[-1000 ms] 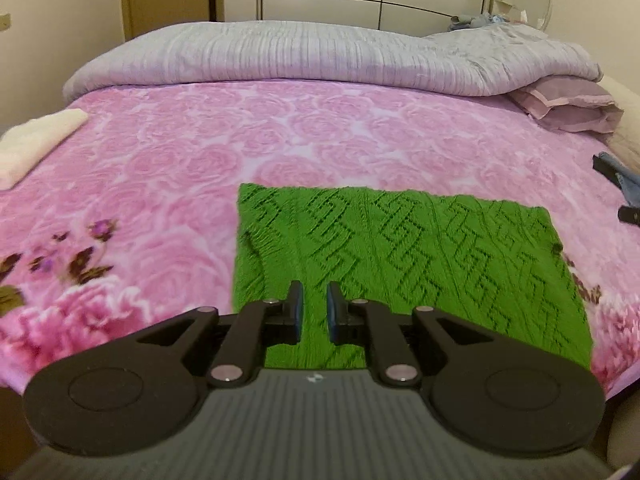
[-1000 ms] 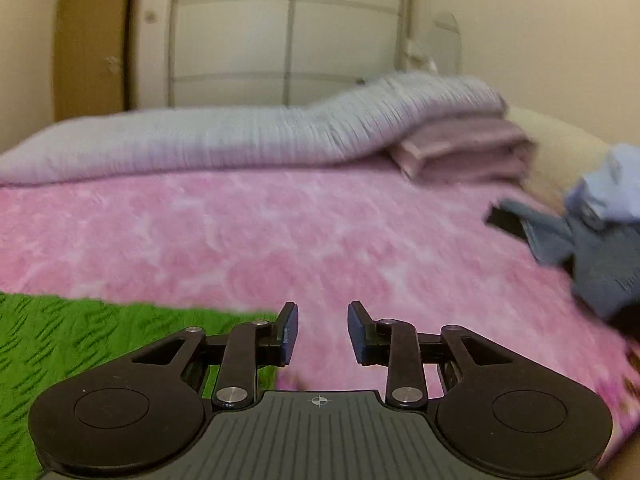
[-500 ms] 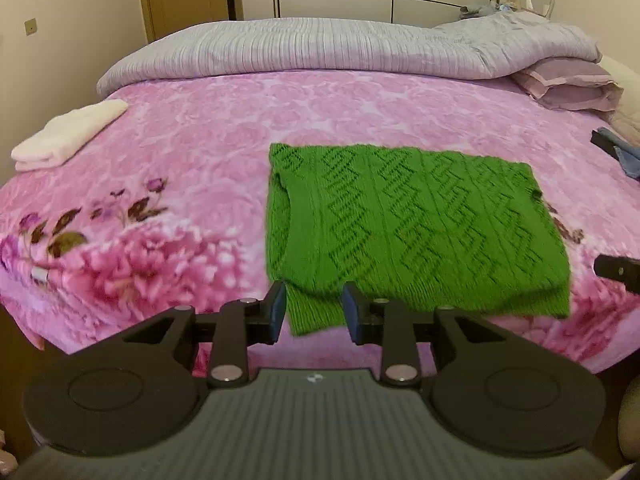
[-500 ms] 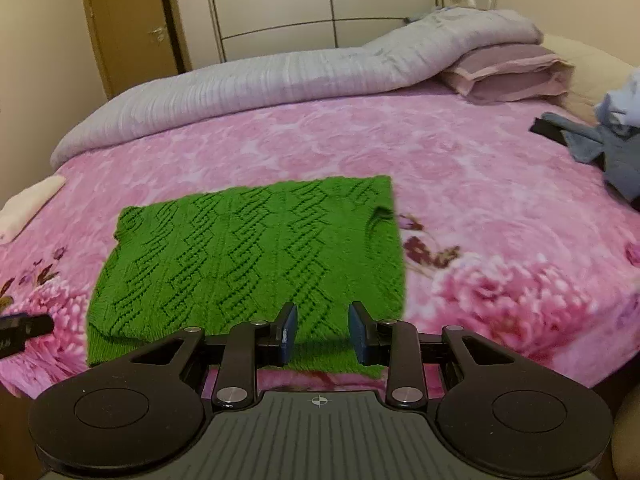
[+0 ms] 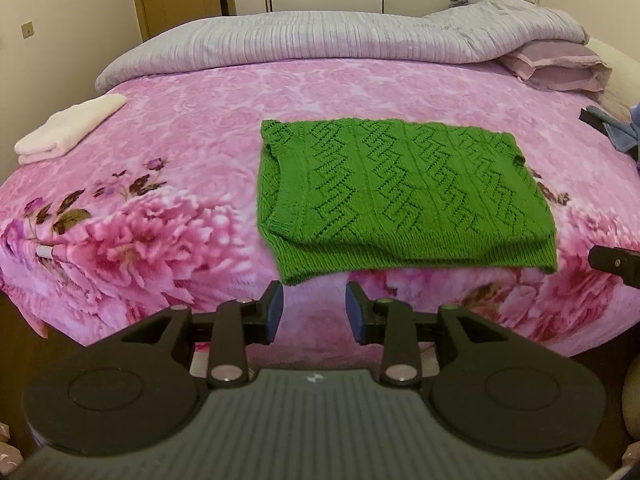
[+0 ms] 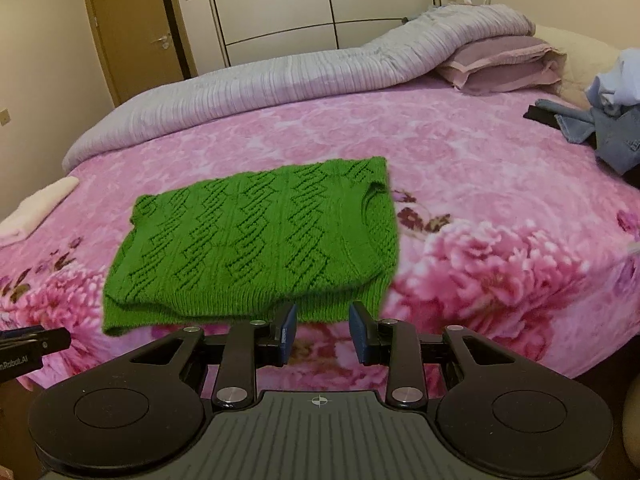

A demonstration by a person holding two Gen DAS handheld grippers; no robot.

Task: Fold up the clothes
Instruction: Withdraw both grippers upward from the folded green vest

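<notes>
A pink floral bed (image 5: 224, 128) fills both views, with a grey quilt (image 5: 320, 40) rolled along its far side and a mauve pillow (image 6: 500, 64) under the quilt's end. The green sweater (image 5: 400, 192) lies folded flat near the bed's near edge. A heap of blue clothes (image 6: 612, 120) sits far right, a folded white towel (image 5: 68, 128) far left. Nothing lies between grippers and sweater. The left gripper (image 5: 314, 312) is opening, empty; the right gripper (image 6: 322, 332) is half open, empty.

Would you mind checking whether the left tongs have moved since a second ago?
Yes. The left tongs have drawn back off the green sweater toward the bed's near edge; their jaws are opening with nothing between them.
</notes>
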